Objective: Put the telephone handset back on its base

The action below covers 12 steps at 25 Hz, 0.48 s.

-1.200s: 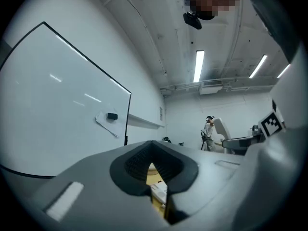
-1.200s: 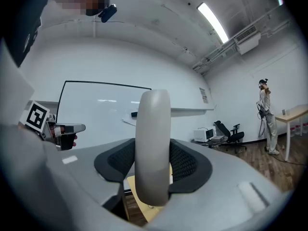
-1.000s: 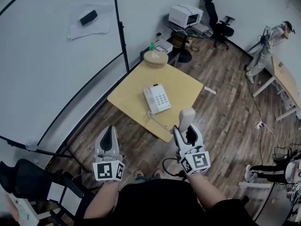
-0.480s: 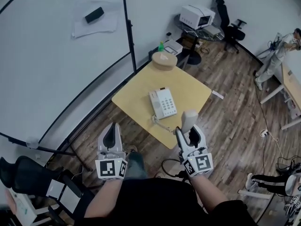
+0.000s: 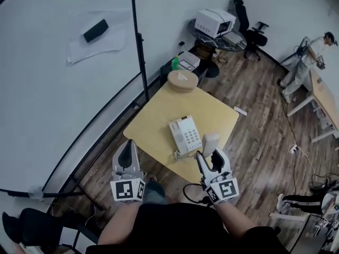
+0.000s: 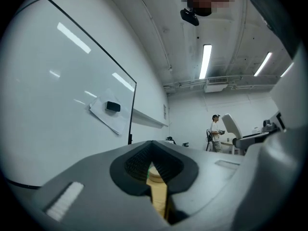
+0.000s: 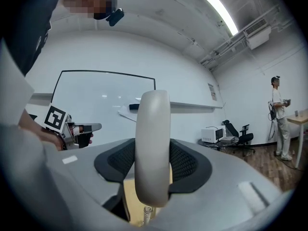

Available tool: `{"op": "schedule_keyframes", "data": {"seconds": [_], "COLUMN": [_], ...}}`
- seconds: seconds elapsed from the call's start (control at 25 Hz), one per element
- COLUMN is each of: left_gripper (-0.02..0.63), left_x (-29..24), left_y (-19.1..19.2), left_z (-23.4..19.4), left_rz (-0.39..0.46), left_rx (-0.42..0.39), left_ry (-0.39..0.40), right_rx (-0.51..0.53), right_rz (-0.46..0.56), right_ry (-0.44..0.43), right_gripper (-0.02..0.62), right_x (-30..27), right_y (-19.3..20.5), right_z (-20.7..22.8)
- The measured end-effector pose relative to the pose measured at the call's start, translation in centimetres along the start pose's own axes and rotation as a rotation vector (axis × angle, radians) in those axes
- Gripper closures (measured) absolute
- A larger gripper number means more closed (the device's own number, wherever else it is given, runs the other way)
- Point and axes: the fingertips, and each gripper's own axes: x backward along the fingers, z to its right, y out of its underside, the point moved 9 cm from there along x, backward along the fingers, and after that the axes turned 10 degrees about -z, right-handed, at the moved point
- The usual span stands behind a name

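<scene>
A white telephone base [image 5: 185, 135] with a keypad lies on the square yellow table [image 5: 159, 115], near its front corner. My right gripper [image 5: 212, 153] is shut on the white handset [image 5: 211, 141] and holds it upright over the table's near edge, just right of the base. In the right gripper view the handset [image 7: 152, 148] stands between the black pads [image 7: 185, 162]. The coiled cord [image 5: 178, 155] hangs from the base at the table edge. My left gripper [image 5: 126, 153] is shut on nothing, left of the table's front corner, above the floor.
A round tan box [image 5: 183, 81] sits on the table's far corner. A whiteboard [image 5: 63, 62] on a stand runs along the left. A round table with a white appliance [image 5: 214, 21] and an office chair [image 5: 249, 33] stand behind. A person [image 5: 307, 57] stands far right by another desk.
The view has closed in on the yellow table, so the phone base now lies just ahead of the right gripper. Both grippers keep their pose; the handset stays gripped.
</scene>
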Motion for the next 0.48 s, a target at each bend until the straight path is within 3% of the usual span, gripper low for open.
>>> {"op": "schedule_keyframes", "data": {"seconds": [0.48], "left_gripper": [0.607], "left_x": [-10.3], "left_y": [-1.0], "left_z": [-6.5], "left_rz": [-0.007], "left_rx": [0.013], "left_ry": [0.146], "right_rx": [0.012], "right_rz": [-0.050], "right_ry": [0.093], "right_gripper": [0.373], "right_x": [-8.1], "right_y": [-1.4], "right_z": [-0.8]}}
